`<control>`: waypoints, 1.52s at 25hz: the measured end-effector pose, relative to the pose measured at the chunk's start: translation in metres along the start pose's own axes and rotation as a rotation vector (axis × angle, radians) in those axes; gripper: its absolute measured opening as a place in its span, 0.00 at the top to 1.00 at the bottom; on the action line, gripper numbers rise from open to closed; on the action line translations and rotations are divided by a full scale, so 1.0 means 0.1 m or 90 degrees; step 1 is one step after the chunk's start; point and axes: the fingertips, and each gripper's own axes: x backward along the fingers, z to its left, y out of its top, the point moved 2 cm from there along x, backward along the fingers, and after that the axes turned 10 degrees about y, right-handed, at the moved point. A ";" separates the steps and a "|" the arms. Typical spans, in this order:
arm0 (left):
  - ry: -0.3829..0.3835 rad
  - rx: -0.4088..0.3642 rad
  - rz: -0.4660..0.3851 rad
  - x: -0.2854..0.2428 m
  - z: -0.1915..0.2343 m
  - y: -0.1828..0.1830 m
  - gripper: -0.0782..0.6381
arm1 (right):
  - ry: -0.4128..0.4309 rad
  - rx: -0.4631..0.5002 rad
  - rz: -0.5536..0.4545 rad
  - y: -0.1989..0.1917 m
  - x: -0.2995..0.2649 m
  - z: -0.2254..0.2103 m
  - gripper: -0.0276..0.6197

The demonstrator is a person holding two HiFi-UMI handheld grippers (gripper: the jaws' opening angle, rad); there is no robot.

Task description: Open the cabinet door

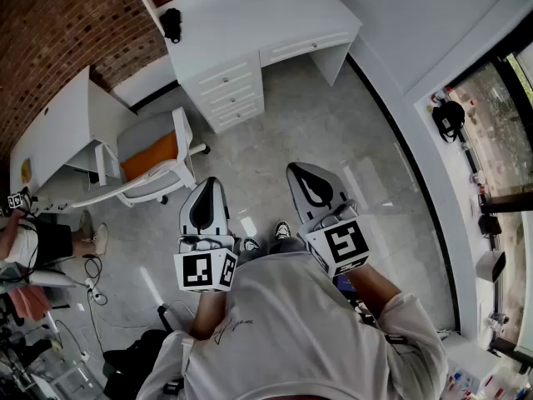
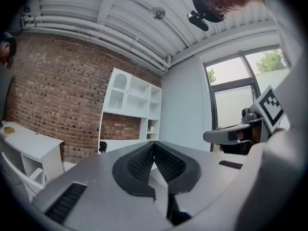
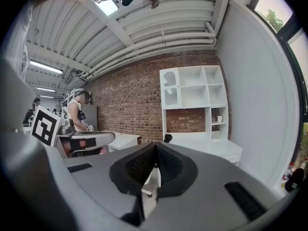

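L gripper [image 1: 208, 183] and R gripper [image 1: 298, 170] are held side by side before the person's chest, approx. level, pointing to the white desk [image 1: 250, 23]. Both have jaws closed tip to tip, nothing between. Cabinet door [image 3: 169, 89]: 1, arched, top-left of the shelf unit [image 3: 207, 95], well apart from both grippers. Desk has 3 stacked drawers [image 1: 229, 90].

The grey, black-padded left gripper [image 1: 207, 187] and the matching right gripper [image 1: 301, 174] point forward side by side, roughly level, jaws together and empty.
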 end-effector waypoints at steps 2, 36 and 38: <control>-0.004 0.014 -0.008 -0.03 -0.08 0.00 0.87 | 0.016 -0.008 0.002 -0.01 0.01 -0.04 0.92; -0.060 0.051 0.026 -1.73 0.23 -0.18 0.87 | 0.107 -0.043 0.065 0.00 -1.53 -1.00 0.92; -0.062 0.043 0.024 -1.93 0.37 -0.11 0.87 | 0.120 -0.063 0.060 0.10 -1.78 -1.07 0.92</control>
